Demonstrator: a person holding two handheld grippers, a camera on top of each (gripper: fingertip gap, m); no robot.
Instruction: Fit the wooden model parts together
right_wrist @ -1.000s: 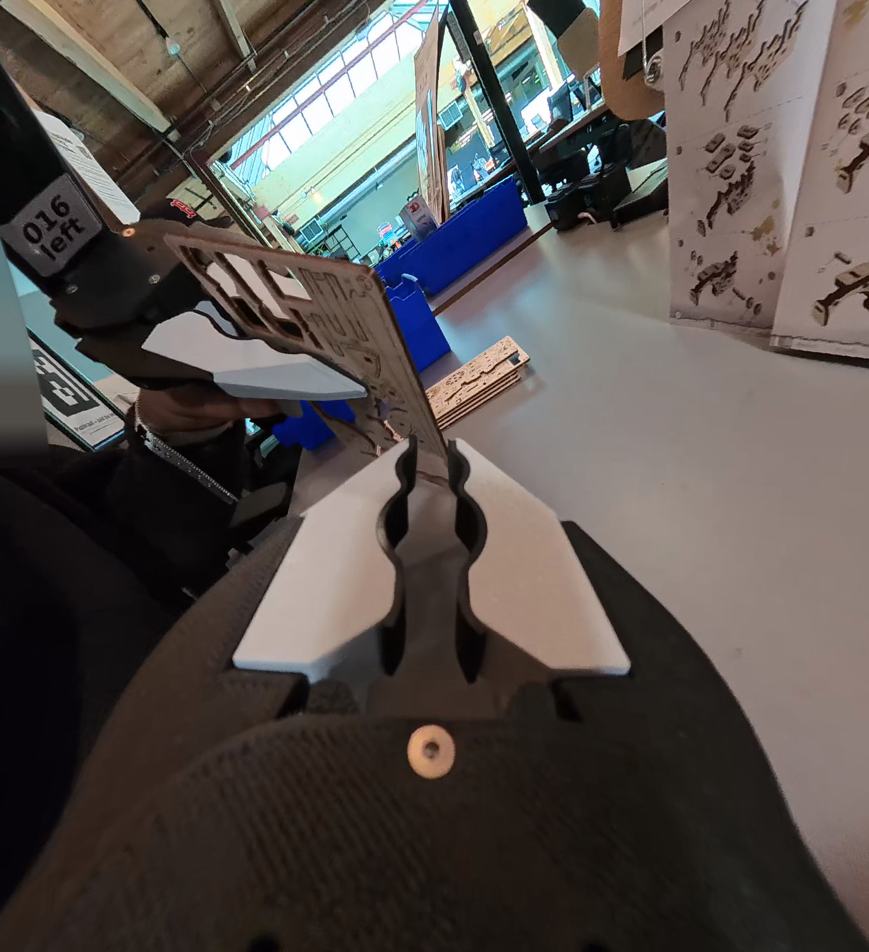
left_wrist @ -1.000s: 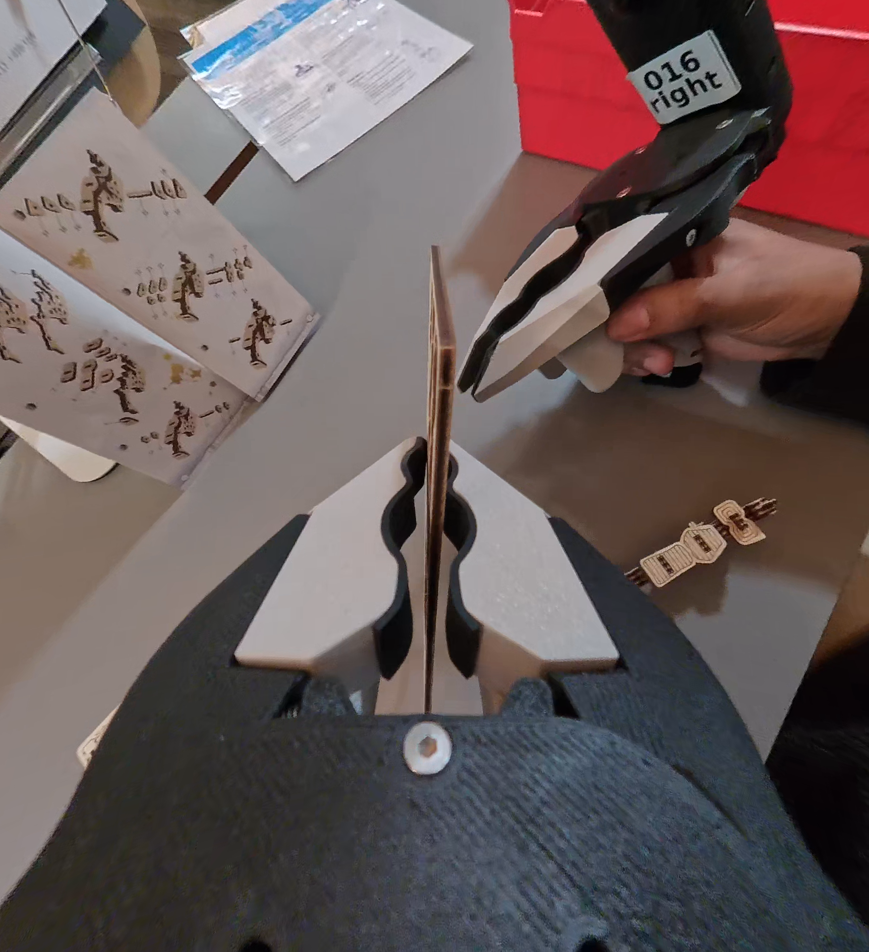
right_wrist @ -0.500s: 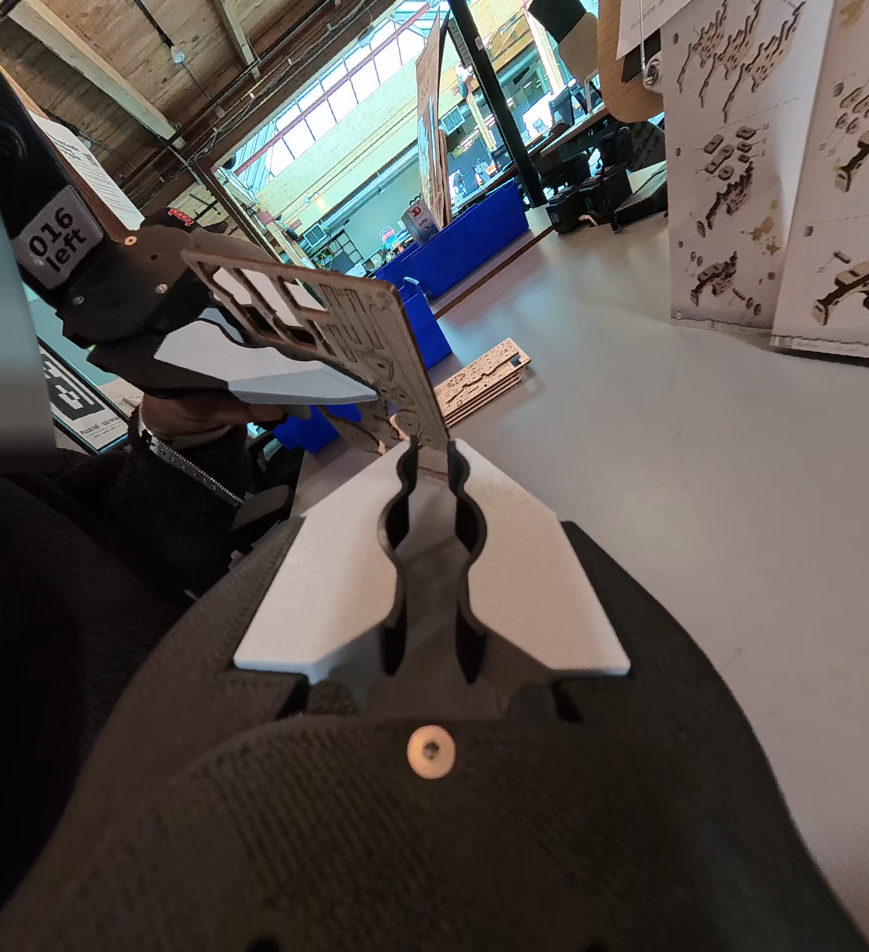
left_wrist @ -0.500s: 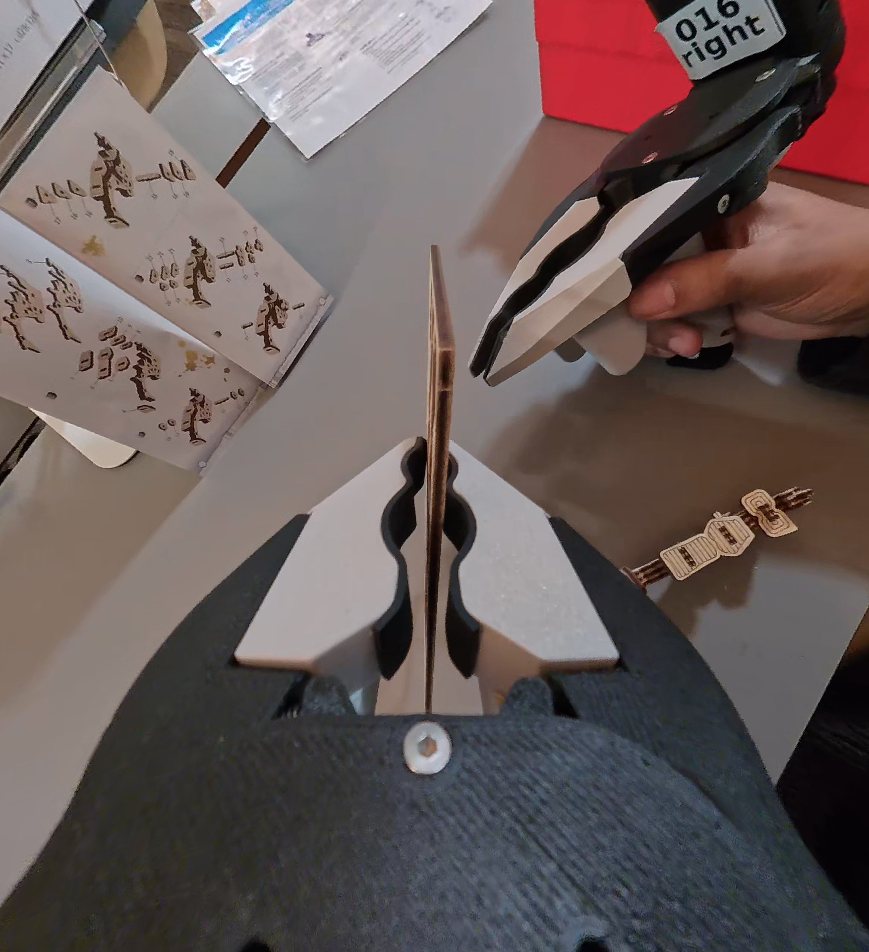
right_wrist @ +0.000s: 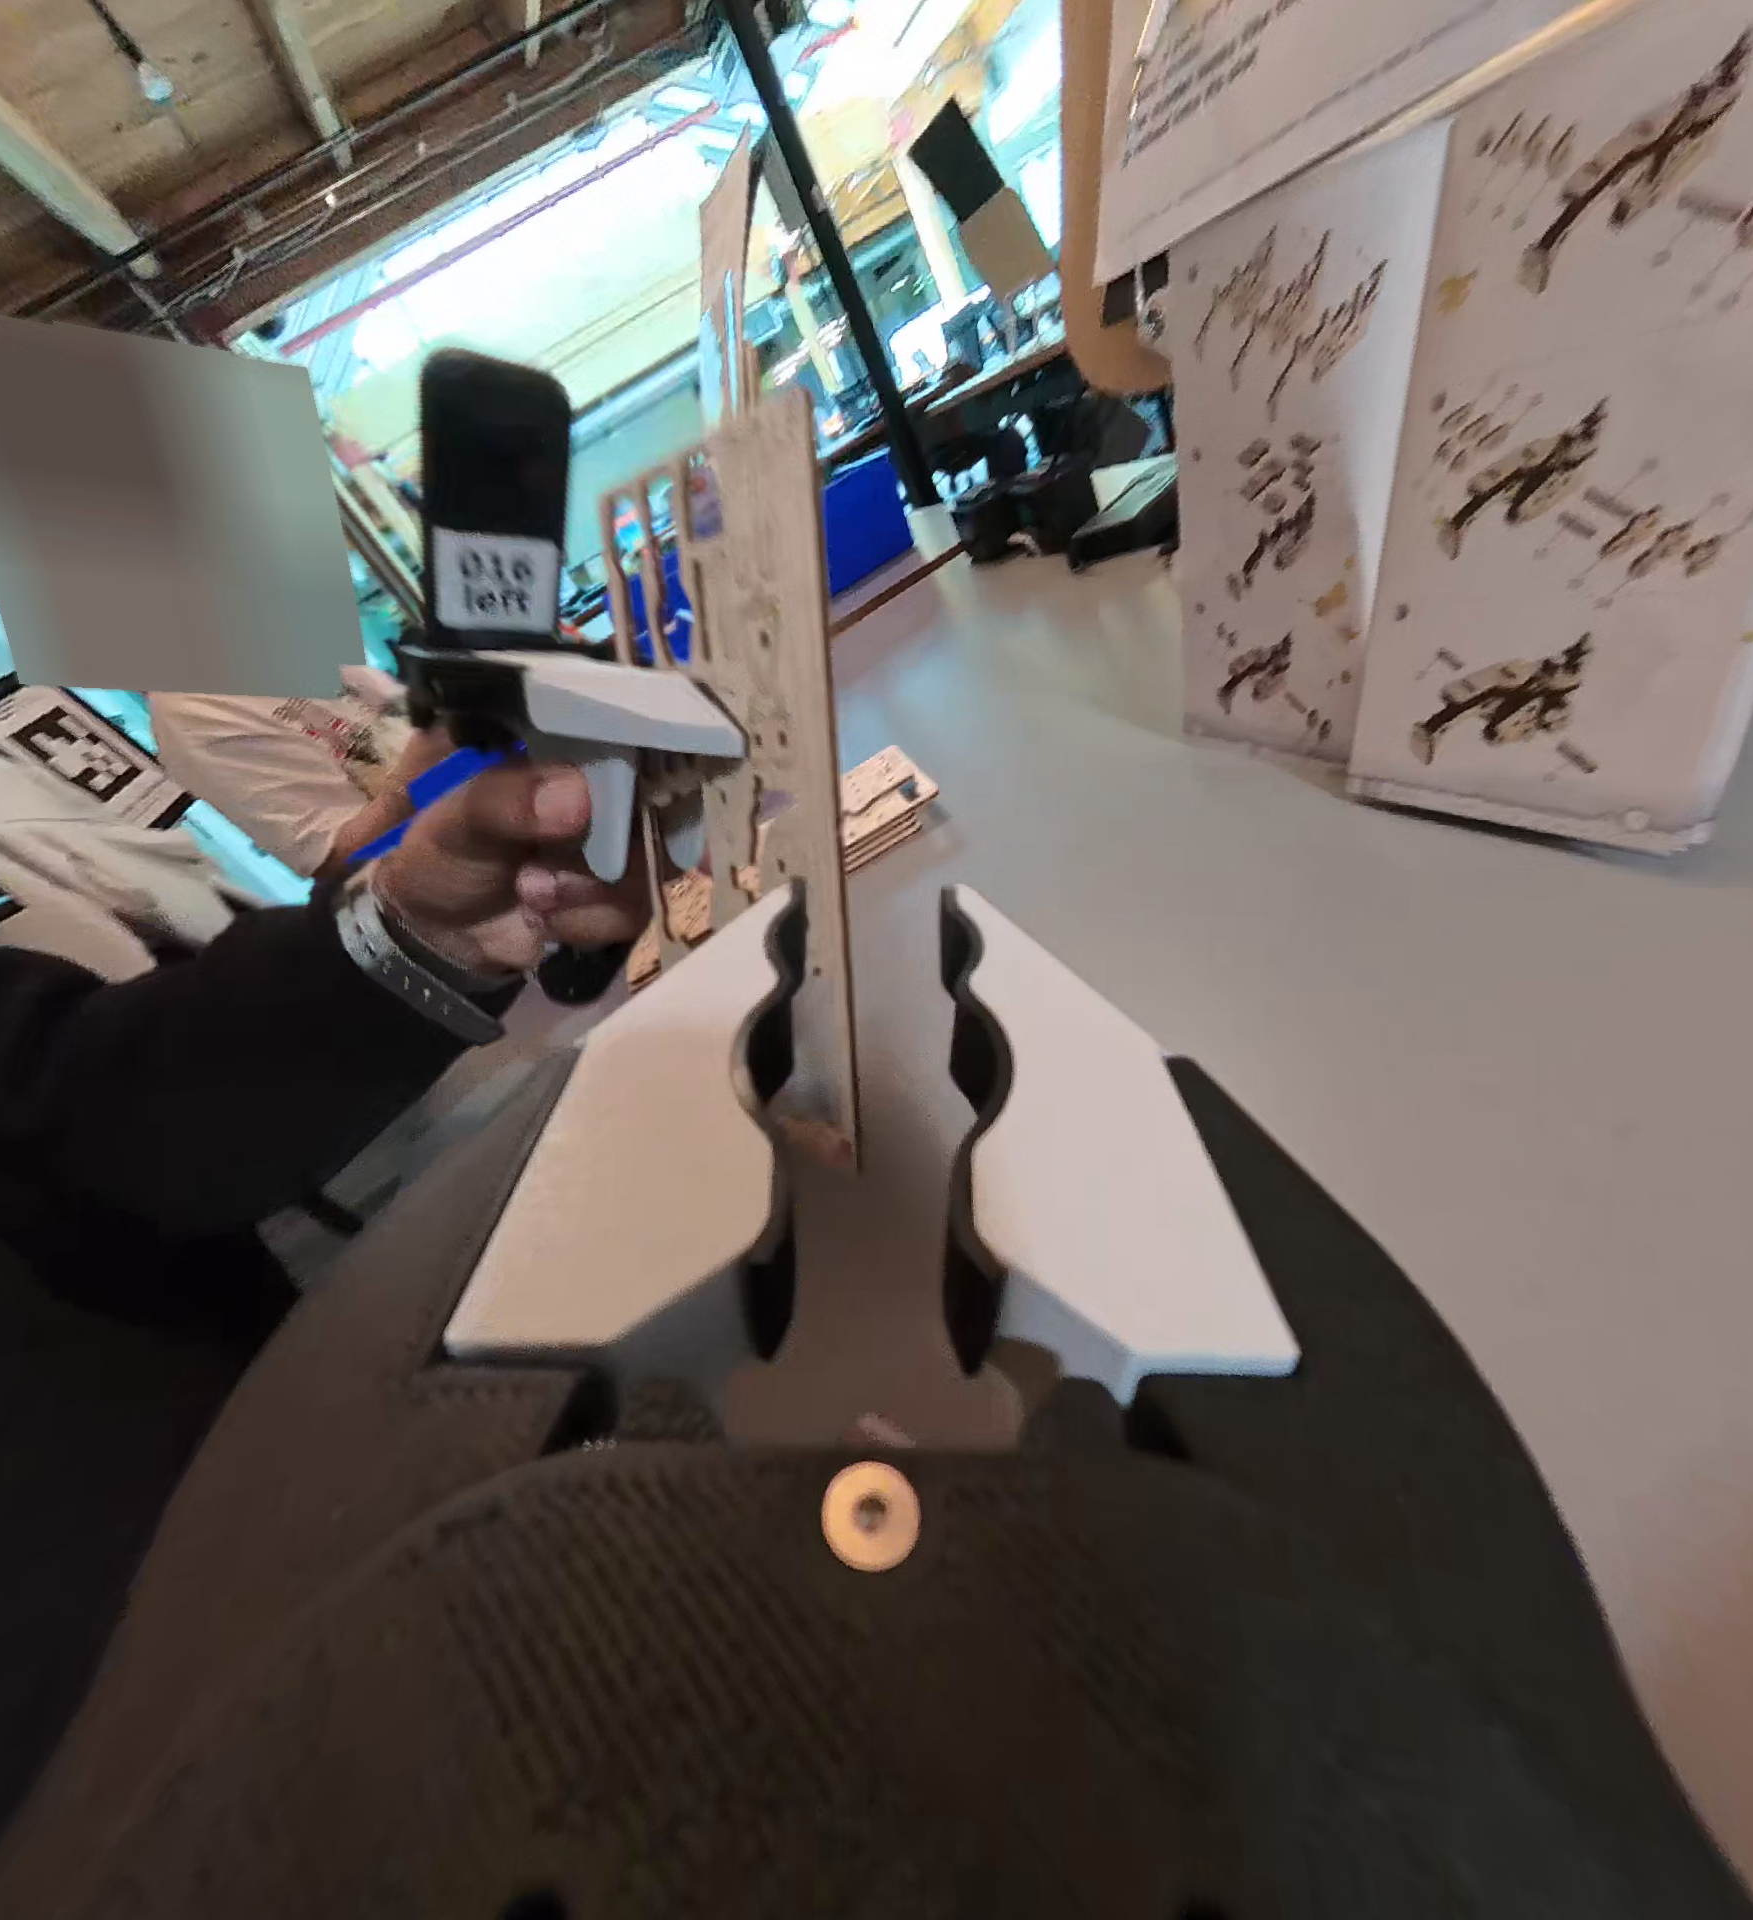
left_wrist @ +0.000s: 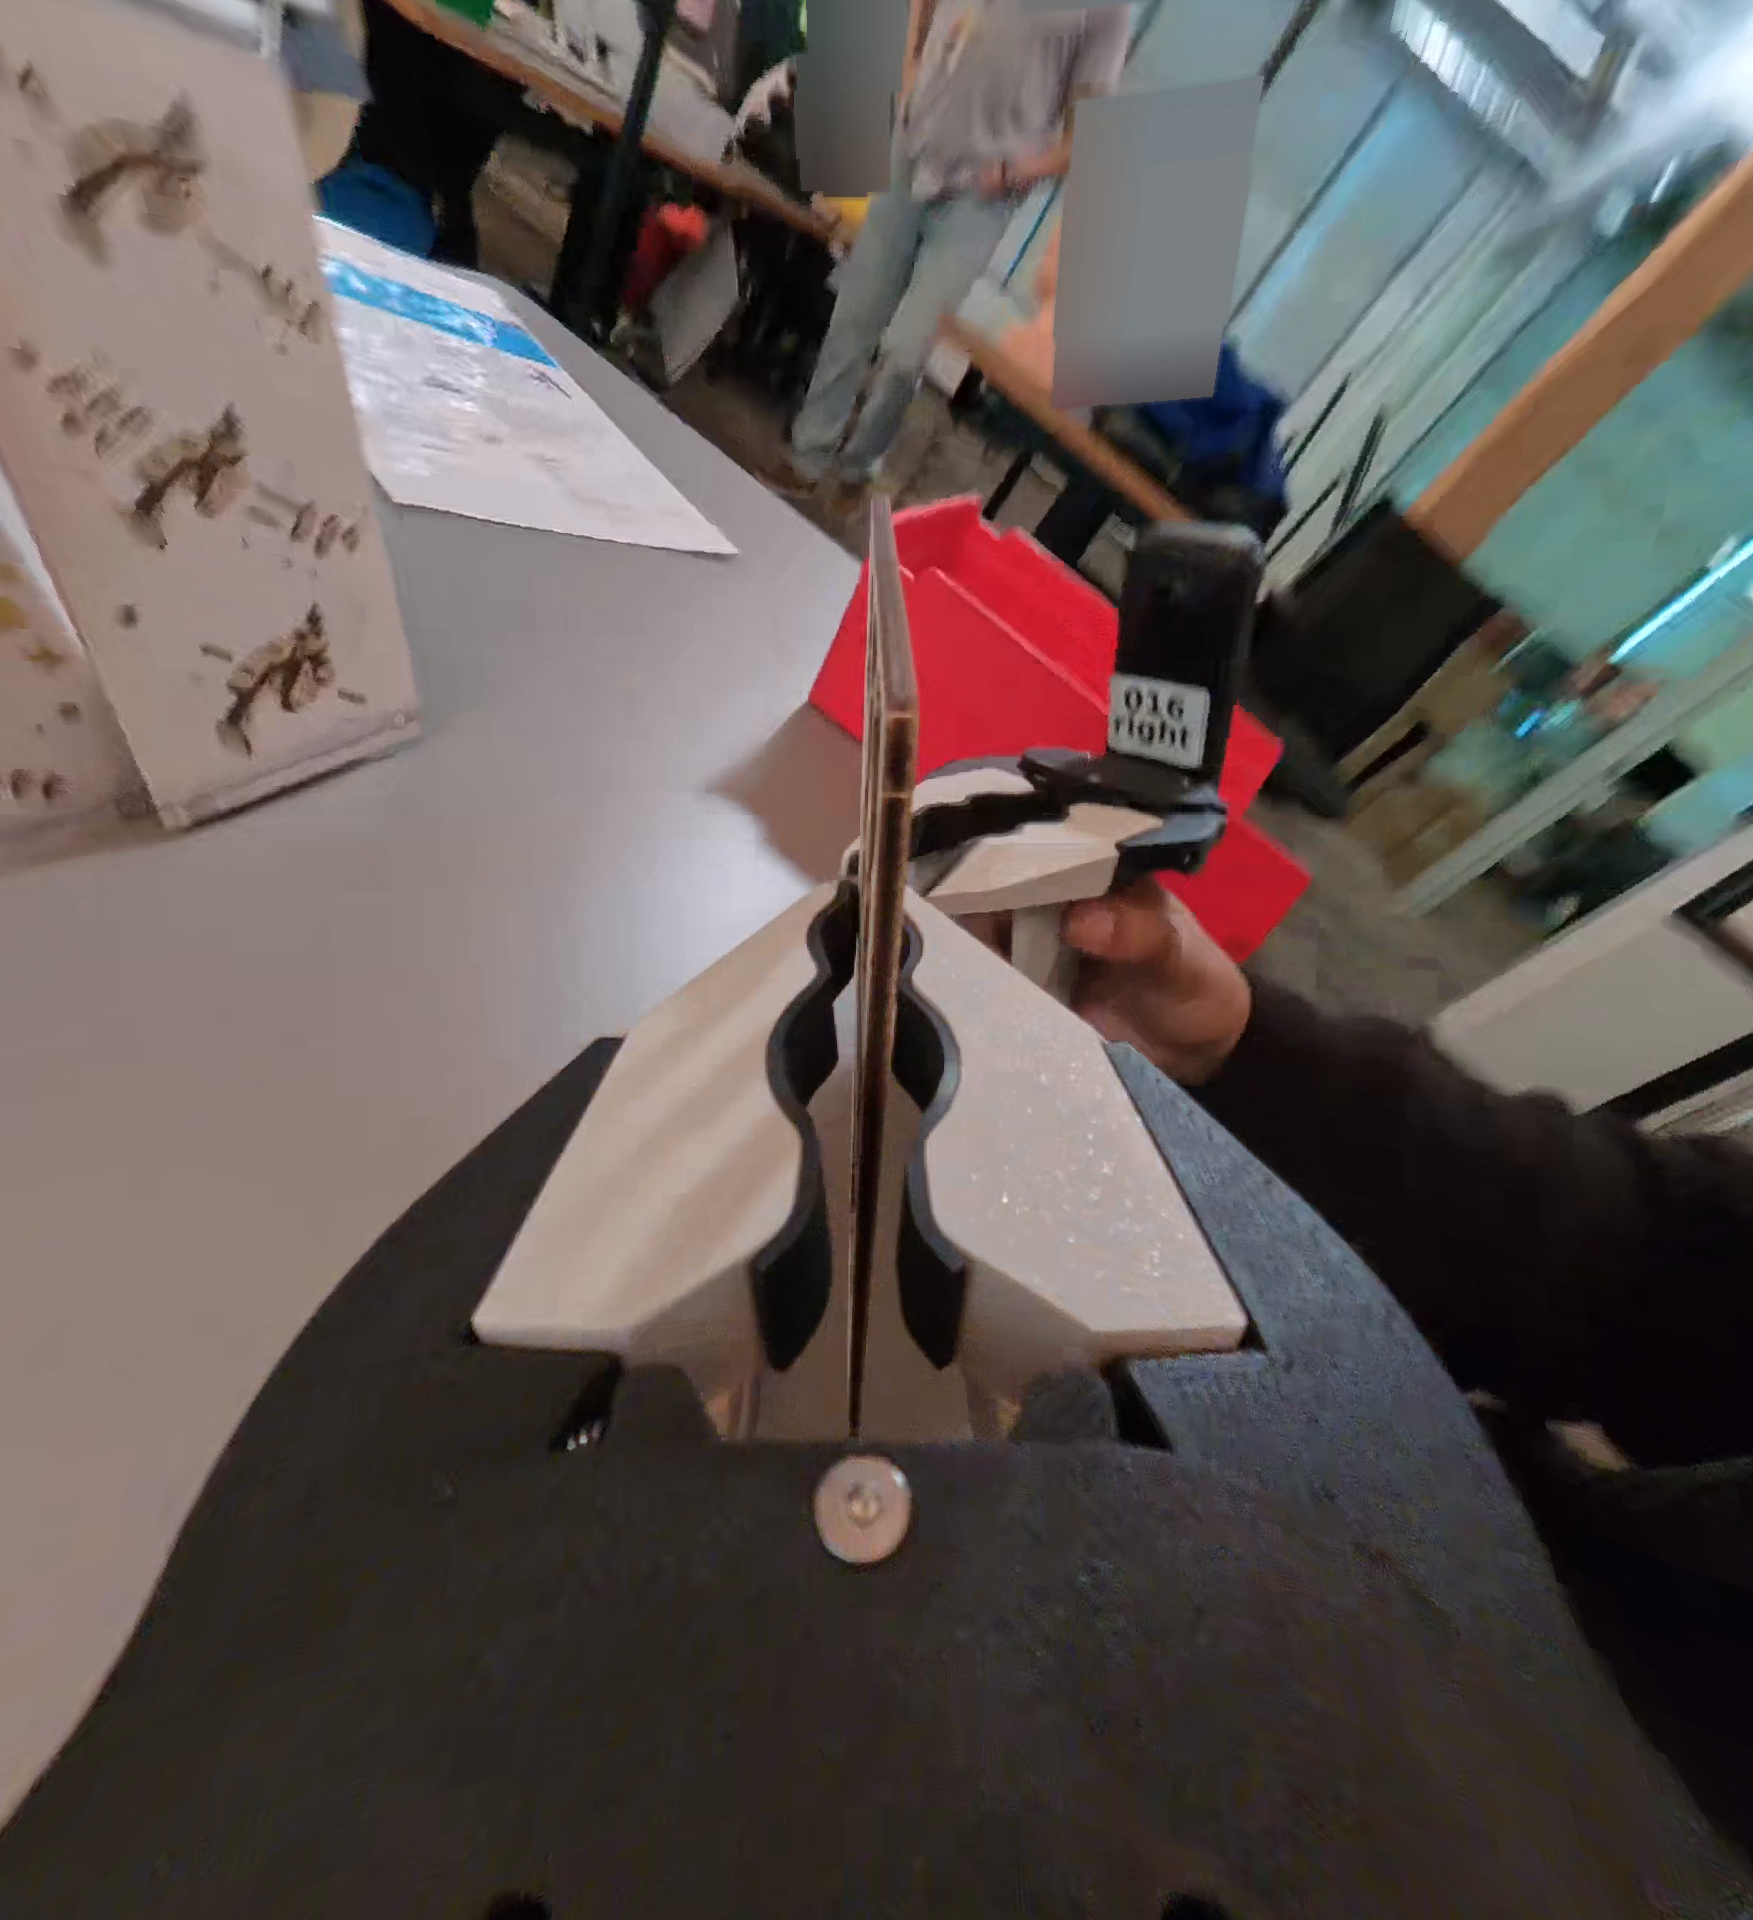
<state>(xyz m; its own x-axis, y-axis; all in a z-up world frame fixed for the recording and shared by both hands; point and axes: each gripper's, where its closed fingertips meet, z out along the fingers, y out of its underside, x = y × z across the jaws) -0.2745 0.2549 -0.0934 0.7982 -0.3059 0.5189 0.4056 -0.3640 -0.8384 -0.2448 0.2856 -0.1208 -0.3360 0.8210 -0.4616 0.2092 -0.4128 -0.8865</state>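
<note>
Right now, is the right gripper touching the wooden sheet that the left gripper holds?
Cannot tell. In the right wrist view the wooden sheet stands between the open right gripper fingers, close against one finger, but blur hides contact.

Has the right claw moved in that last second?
Yes. The right claw went from shut beside the thin laser-cut wooden sheet to open around its edge.

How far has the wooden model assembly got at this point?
Early. Done: one small joined piece, if anything; it is out of view now. In hand: left claw clamps the wooden sheet upright; right claw is open around its edge. Left: freeing and fitting parts; more sheets lie unused.
</note>
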